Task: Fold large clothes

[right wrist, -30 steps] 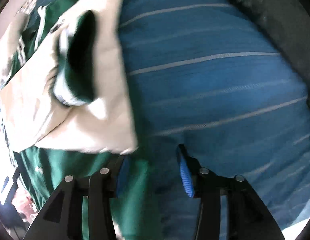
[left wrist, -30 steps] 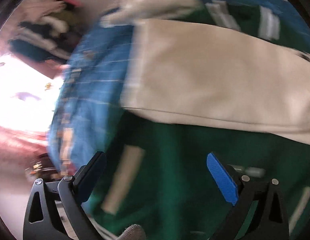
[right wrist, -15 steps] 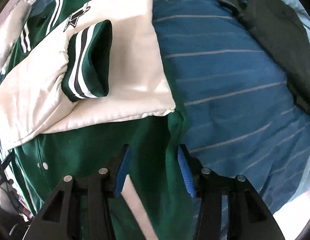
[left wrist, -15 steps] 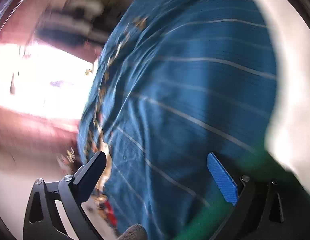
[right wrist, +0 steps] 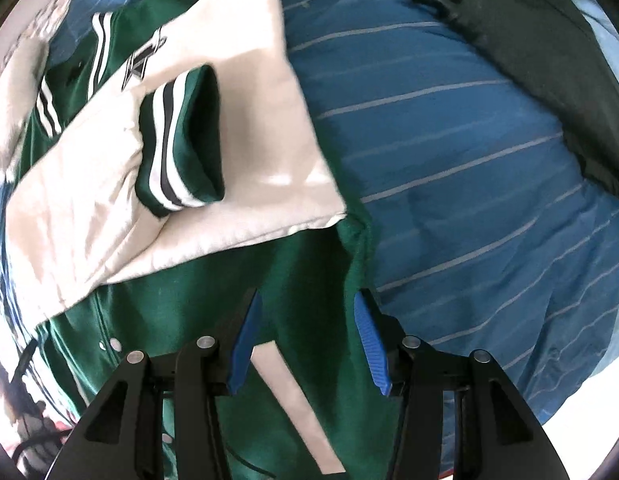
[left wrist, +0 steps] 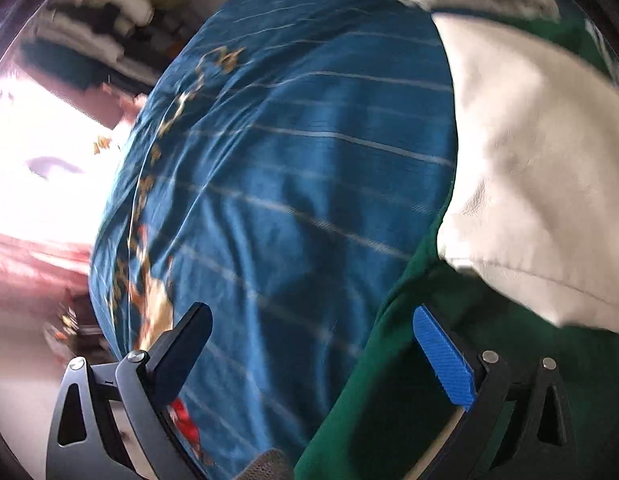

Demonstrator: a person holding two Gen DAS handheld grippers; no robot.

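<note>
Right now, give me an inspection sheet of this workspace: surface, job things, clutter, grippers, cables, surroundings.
Surface: blue striped bedspread, wrinkled.
Job's things: green varsity jacket lying flat; cream sleeve folded across the body, its striped cuff on top.
Clutter: dark garment at the bed's far side.
Grippers: left gripper wide open, empty; right gripper part open over the jacket's edge, grip unclear.
Cables: nothing seen.
Surroundings: blurred stacked clothes; bright glare.

Blue striped bedspread, bright window glare, blurred stacked clothes beyond
</note>
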